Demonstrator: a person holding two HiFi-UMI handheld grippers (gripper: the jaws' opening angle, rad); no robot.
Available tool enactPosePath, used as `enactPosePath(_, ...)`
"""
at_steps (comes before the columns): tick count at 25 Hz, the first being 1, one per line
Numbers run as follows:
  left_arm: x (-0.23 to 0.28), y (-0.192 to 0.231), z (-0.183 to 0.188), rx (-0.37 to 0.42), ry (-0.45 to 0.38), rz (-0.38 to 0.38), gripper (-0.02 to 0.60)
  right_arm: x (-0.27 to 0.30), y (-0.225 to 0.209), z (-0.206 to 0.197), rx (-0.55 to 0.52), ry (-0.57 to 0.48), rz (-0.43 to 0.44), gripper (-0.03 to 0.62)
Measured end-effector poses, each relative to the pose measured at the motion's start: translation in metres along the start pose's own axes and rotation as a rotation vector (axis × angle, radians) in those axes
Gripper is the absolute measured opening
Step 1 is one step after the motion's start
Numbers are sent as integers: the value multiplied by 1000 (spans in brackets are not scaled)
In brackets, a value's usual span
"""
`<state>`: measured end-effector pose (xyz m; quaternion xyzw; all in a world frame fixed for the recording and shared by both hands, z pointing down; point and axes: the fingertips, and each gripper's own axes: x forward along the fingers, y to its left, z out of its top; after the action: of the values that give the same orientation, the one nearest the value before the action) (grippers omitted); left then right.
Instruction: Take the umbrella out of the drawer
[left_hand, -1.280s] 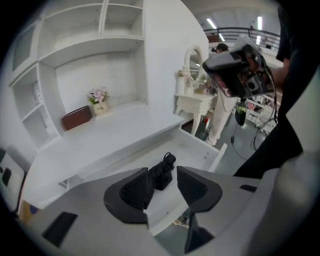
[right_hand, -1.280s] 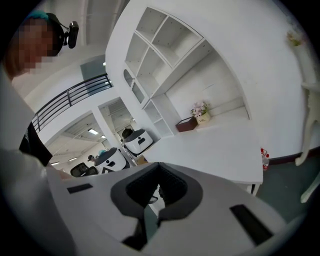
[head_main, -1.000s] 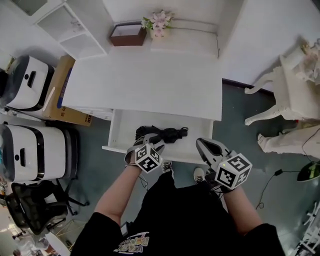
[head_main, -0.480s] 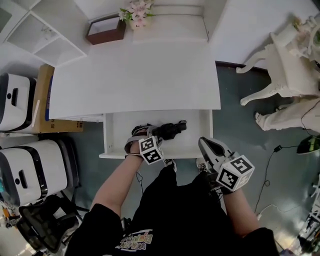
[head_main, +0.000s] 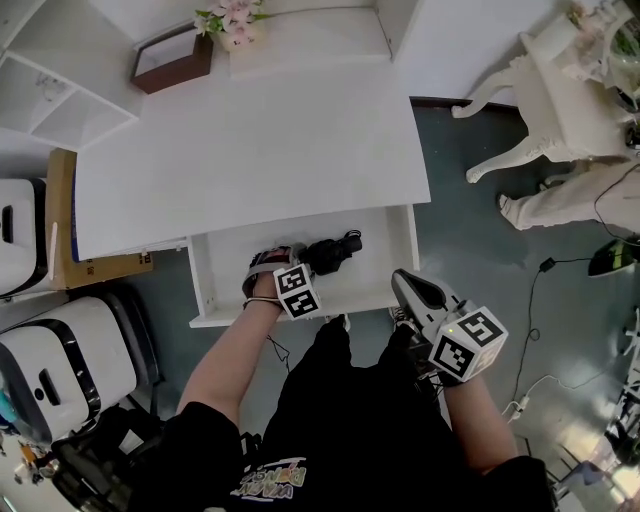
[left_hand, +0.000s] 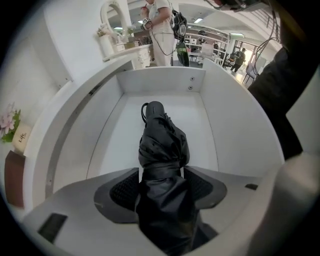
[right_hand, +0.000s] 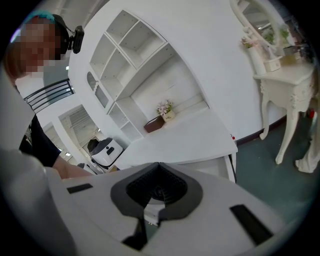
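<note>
A folded black umbrella (head_main: 332, 252) lies in the open white drawer (head_main: 222, 270) under the desk front. In the left gripper view the umbrella (left_hand: 162, 145) runs away from me along the drawer floor (left_hand: 125, 135). My left gripper (head_main: 283, 260) points steeply down into the drawer. Its jaws are opening and straddle the umbrella's near end, with a pad on each side (left_hand: 161, 186). My right gripper (head_main: 402, 280) hangs outside the drawer's front right corner, shut and empty (right_hand: 159, 165).
The white desk top (head_main: 250, 150) carries a brown box (head_main: 172, 62) and flowers (head_main: 230, 15) at the back. White machines (head_main: 60, 350) and a cardboard box (head_main: 70, 230) stand on the left. A white dressing table (head_main: 560, 90) and floor cables (head_main: 535, 280) are on the right.
My left gripper has dropped from above the drawer's front edge down into the drawer, over the umbrella, and rolled. The right gripper has sunk slightly.
</note>
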<state>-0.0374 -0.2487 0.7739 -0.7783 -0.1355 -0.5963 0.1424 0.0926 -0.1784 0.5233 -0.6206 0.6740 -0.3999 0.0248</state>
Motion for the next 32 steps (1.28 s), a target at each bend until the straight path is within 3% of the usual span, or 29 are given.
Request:
enactPosePath(21, 23, -1, 4, 14, 8, -60, 272, 0, -11, -12, 34, 13, -22, 2)
enactPosePath(32, 17, 2, 3, 2, -2, -18, 265, -14, -6, -20, 13, 13, 7, 3)
